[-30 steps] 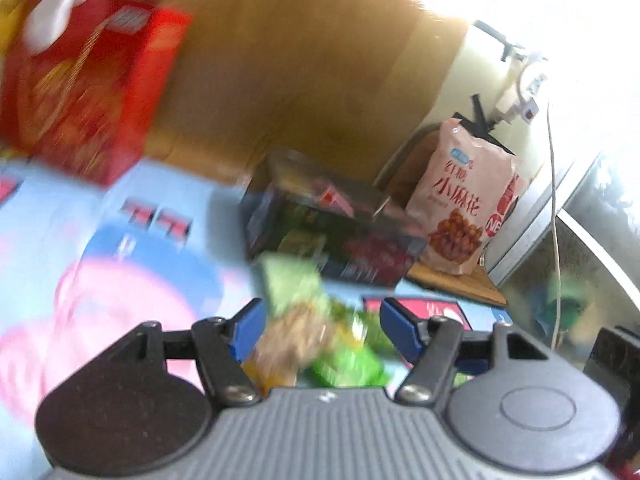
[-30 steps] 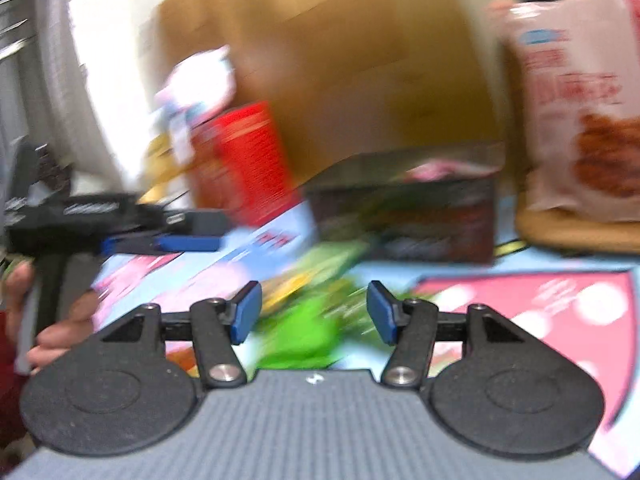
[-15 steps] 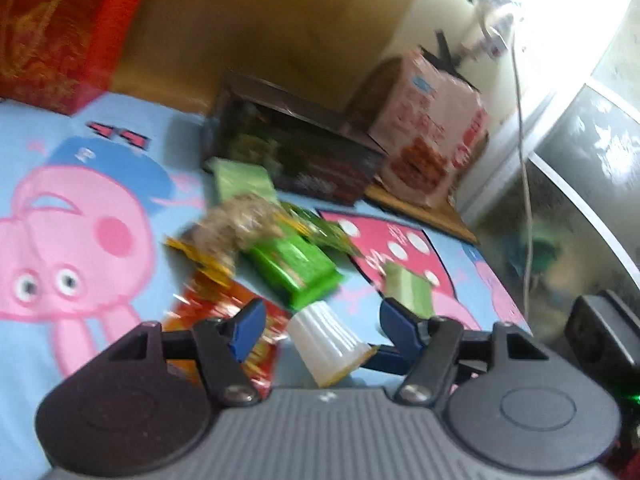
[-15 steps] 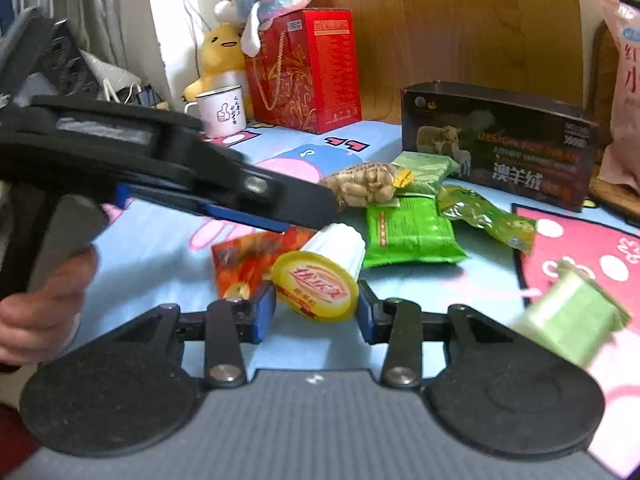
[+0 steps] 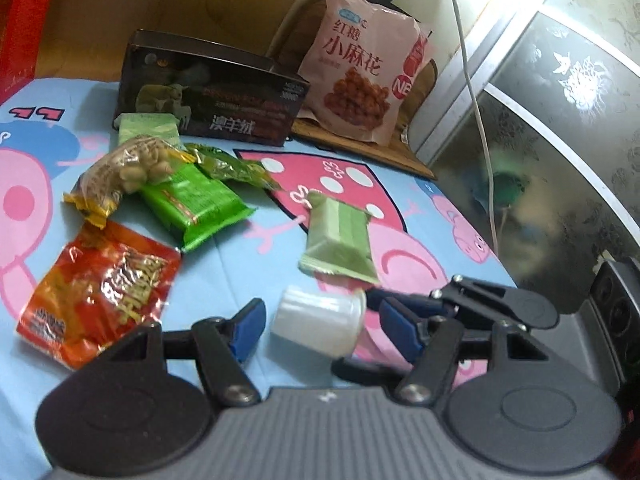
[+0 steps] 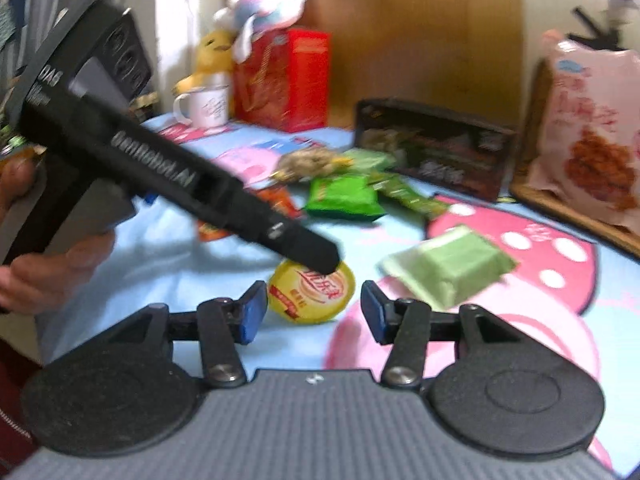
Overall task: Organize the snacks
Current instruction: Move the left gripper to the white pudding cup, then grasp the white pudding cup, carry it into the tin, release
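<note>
A small white jelly cup [image 5: 320, 322] with a yellow lid [image 6: 312, 292] lies on its side on the blue cartoon sheet [image 5: 248, 264]. It sits between the pads of my left gripper [image 5: 324, 330], which is open with a gap on each side. My right gripper [image 6: 312, 314] faces the lid from the other side; its jaws are opening and its pads stand just off the cup. In the right wrist view the left gripper's black nose [image 6: 320, 256] hangs over the cup. A pale green wafer packet [image 5: 340, 240] lies just beyond.
Farther back lie a red packet [image 5: 100, 288], a bright green packet [image 5: 196, 204] and a bag of nuts [image 5: 120, 172]. Behind them stand a dark box [image 5: 212, 92] and a pink bag [image 5: 360, 68]. A red box [image 6: 280, 80], mug [image 6: 204, 106] and plush toys [image 6: 260, 12] stand at the far left.
Both grippers have come down to the jelly cup. Half a second ago the right pads were against the cup; now they stand off it. The left jaws kept their width.
</note>
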### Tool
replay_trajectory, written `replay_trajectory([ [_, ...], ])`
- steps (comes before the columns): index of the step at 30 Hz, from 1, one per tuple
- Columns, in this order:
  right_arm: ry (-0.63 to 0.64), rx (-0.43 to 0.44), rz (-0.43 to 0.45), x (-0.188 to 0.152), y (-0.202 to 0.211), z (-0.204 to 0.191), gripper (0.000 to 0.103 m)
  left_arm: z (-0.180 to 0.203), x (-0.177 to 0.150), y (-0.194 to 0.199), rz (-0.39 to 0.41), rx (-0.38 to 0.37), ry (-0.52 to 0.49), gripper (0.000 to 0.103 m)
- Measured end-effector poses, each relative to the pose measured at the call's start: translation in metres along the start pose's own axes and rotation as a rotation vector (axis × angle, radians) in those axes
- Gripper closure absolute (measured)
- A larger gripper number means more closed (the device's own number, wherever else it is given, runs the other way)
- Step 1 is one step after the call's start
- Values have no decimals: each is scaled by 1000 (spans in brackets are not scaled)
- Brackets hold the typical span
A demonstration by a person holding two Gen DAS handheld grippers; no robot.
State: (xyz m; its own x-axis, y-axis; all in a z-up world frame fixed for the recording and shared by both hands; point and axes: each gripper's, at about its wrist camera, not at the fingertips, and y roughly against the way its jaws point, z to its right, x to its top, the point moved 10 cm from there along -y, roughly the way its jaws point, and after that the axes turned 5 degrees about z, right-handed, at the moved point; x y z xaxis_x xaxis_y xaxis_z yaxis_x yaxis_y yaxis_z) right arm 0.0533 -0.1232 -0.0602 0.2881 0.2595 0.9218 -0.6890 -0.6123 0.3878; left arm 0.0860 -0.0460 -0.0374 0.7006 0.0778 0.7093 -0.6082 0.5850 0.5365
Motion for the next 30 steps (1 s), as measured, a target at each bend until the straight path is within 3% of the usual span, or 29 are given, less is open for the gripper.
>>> replay_trajectory([
  [6, -47, -17, 10, -4, 5, 3, 48, -4, 9, 8, 27, 6, 19, 38],
  [10, -89, -16, -7, -10, 1, 2, 47, -8, 7, -1, -3, -9, 48, 38],
  [13, -92, -15, -19, -11, -3, 0, 46, -6, -2, -8, -33, -35, 57, 45],
  [15, -96, -1, -28, -11, -6, 0, 48, -3, -3, -8, -29, -40, 46, 46],
  [17, -85, -2, -28, -11, -7, -1, 57, -3, -3, -7, -34, -41, 57, 46],
  [20, -88, -3, -15, -7, -8, 0, 58, -5, 4, -4, -26, -47, 69, 46],
  [25, -74, -18, 57, 19, -13, 9, 59, -6, 42, 0, 23, -52, 36, 46],
  [30, -75, -34, 139, 64, -43, 41, 58, -13, 107, -13, 97, 10, -31, 44],
])
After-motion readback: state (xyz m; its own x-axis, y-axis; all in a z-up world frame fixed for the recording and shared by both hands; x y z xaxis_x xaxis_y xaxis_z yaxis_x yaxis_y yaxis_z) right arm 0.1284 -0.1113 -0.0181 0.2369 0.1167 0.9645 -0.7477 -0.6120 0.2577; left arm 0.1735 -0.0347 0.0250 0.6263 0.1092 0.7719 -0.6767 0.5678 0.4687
